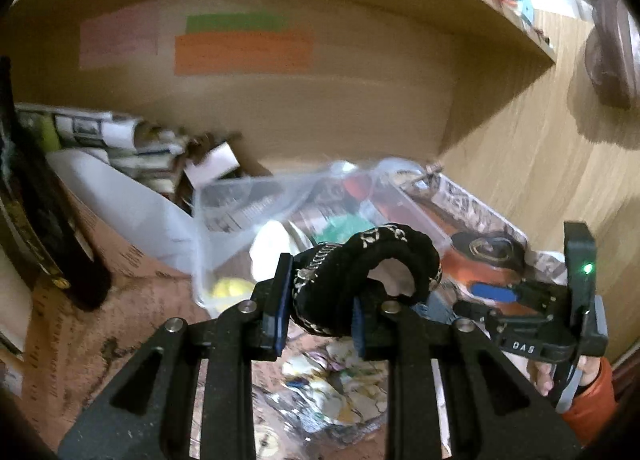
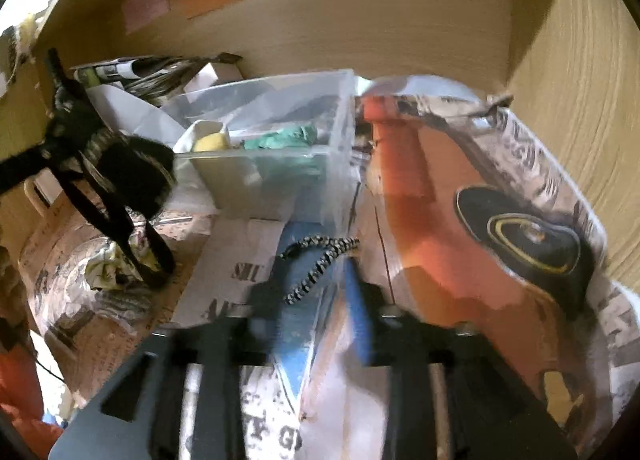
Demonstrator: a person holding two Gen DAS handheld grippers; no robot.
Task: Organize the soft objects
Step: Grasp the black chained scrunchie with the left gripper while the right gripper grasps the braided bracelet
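My left gripper [image 1: 320,312] is shut on a black fabric band with silver trim [image 1: 360,272] and holds it in front of a clear plastic bin [image 1: 240,203]. The bin holds a yellow soft object [image 1: 228,288], a green cloth [image 1: 344,225] and a white piece. In the right wrist view the bin [image 2: 280,155] sits ahead, with the left gripper and the black band [image 2: 132,175] just left of it. My right gripper [image 2: 316,300] is open, low over newspaper, with a thin black-and-white striped cord [image 2: 316,264] lying between its fingers.
Everything sits inside a wooden shelf compartment lined with newspaper [image 2: 500,219]. Coloured paper strips [image 1: 240,51] are stuck on the back wall. Rolled papers and a white sheet [image 1: 120,139] lie at the back left. A crumpled paper [image 2: 108,264] lies on the floor at left.
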